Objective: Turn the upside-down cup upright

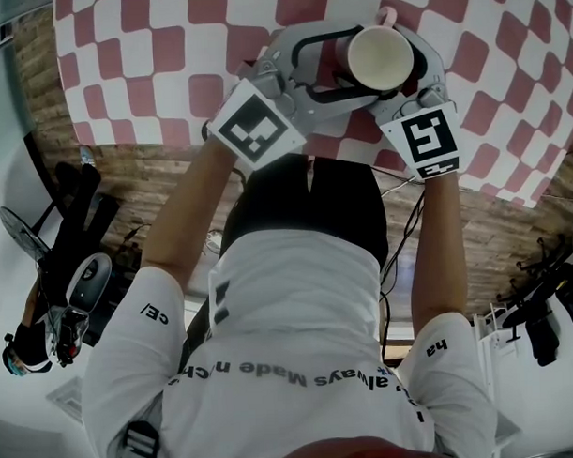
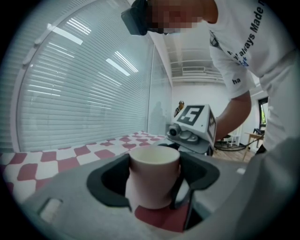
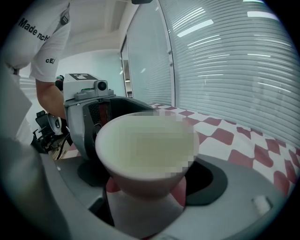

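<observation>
In the head view, the cup [image 1: 379, 59] sits upright with its pale mouth facing up, over the red-and-white checked cloth [image 1: 149, 50] of the tabletop. It is close to the tabletop's near edge, towards the right corner. The left claw [image 1: 348, 69] reaches in from one side and the right claw [image 1: 405, 78] from the other, so both sets of jaws close round the same cup. Their marker cubes [image 1: 258, 128] stick out past the near edge. In the left gripper view, the cup [image 2: 154, 176] stands mouth up between this claw's jaws. A dark pad [image 2: 117, 190] lies against its lower left side and the other finger against its right, so the claw is clamped on it. A red square of cloth [image 2: 161, 218] shows just under its base, though whether the base rests on it I cannot tell. The right claw's marker cube [image 2: 194, 115] sits right behind the cup, with slatted blinds [image 2: 79, 93] beyond. In the right gripper view, the cup [image 3: 145, 159] fills the frame with its rim towards the camera. Its narrow lower body is gripped between this claw's grey jaws, and the left claw's body [image 3: 86, 122] is just behind it.
</observation>
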